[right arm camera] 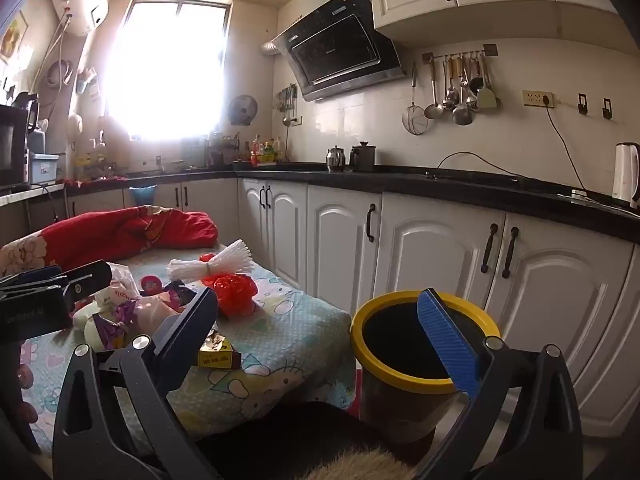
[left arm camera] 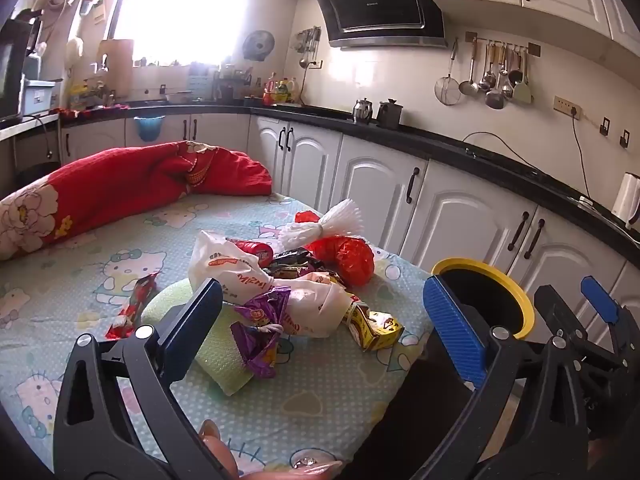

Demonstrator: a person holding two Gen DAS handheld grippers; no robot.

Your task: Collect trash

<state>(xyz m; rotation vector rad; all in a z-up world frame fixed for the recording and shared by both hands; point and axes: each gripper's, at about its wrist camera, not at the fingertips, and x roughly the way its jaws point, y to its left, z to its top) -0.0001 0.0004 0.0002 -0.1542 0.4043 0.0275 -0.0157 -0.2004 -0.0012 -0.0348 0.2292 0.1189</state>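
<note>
A pile of trash lies on the cloth-covered table [left arm camera: 312,392]: a white plastic bag [left arm camera: 240,276], a purple wrapper [left arm camera: 260,332], a yellow carton [left arm camera: 376,326], a red plastic bag [left arm camera: 348,256], a white bundle of sticks [left arm camera: 324,228] and a red wrapper [left arm camera: 134,304]. My left gripper [left arm camera: 328,316] is open and empty, hovering just before the purple wrapper. My right gripper [right arm camera: 324,328] is open and empty, between the table corner and the yellow-rimmed bin [right arm camera: 424,344]. The bin also shows in the left wrist view [left arm camera: 484,296], as does the right gripper [left arm camera: 576,304].
A red quilt [left arm camera: 132,184] lies at the table's far side. A green foam sheet [left arm camera: 216,348] sits under the trash. White cabinets [right arm camera: 432,256] and a black counter [right arm camera: 460,188] run along the right. A kettle [right arm camera: 626,176] stands on the counter.
</note>
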